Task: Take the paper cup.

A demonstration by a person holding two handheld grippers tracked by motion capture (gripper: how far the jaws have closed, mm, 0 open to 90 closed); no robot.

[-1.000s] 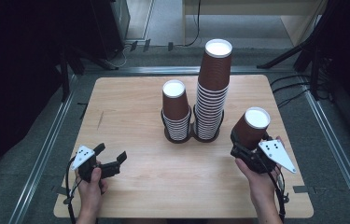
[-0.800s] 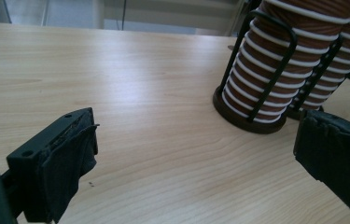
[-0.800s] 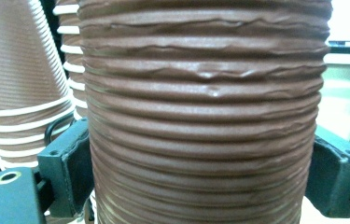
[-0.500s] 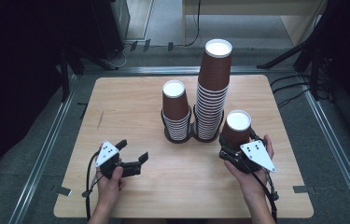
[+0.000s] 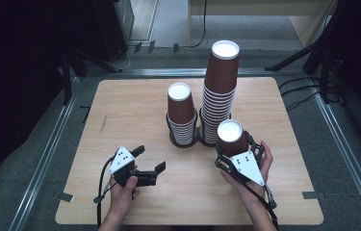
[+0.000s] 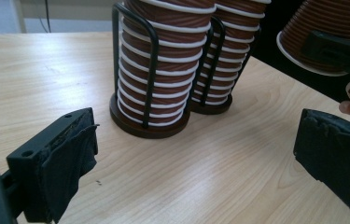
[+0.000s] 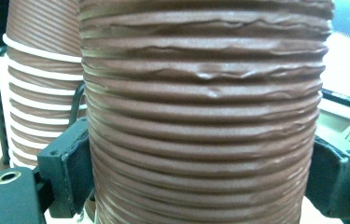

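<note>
Right gripper view: right tool (image 5: 233,147) clamped on ribbed brown paper cup (image 7: 205,116), inverted just beside two racked stacks (image 5: 202,110) above surface (image 5: 135,110); light, thin-walled, easily crushed, best squeezed gently mid-wall; left tool (image 5: 149,161) wide open, empty.

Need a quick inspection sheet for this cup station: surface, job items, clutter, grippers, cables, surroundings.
Surface: wooden table, bare apart from the job's things.
Job's things: short cup stack and tall cup stack, each in a black wire holder, side by side at mid-table; single brown cup held upside down.
Clutter: nothing seen.
Grippers: right gripper shut on the single brown cup, in front of the tall stack; left gripper open, nothing between its jaws.
Cables: one trails from each gripper; more on the floor at right.
Surroundings: metal floor rails, dark stands.
</note>
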